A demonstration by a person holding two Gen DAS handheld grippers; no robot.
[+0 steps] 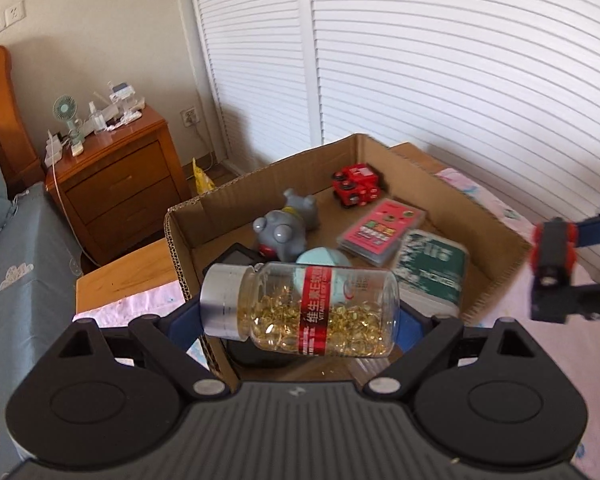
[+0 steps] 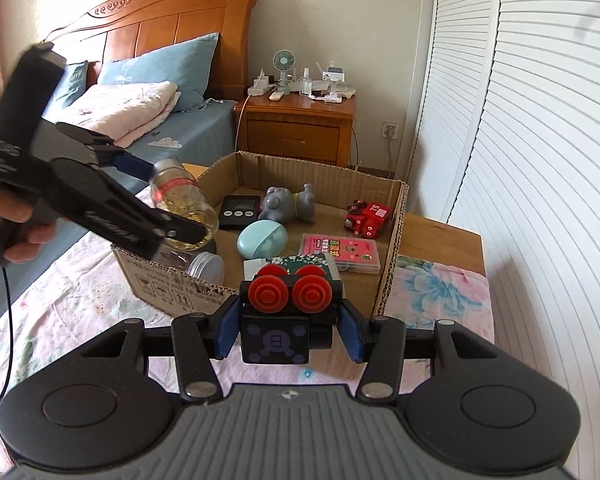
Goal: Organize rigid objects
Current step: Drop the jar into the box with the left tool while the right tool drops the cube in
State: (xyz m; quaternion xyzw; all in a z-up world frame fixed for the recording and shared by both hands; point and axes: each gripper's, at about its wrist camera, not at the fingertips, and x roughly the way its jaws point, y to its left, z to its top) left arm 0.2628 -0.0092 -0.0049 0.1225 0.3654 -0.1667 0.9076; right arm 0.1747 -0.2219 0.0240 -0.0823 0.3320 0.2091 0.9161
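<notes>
A clear bottle of golden capsules, with a silver cap and a red label, lies sideways between the blue pads of my left gripper, which is shut on its two ends. It hangs over the near left corner of the cardboard box. In the right wrist view the same bottle shows in the left gripper above the box. My right gripper is shut on a black toy car with red wheels, just in front of the box's near wall.
Inside the box lie a grey toy animal, a red truck, a pink card case, a green book, a mint case, a black timer and a jar. A nightstand stands behind, louvred doors on the right.
</notes>
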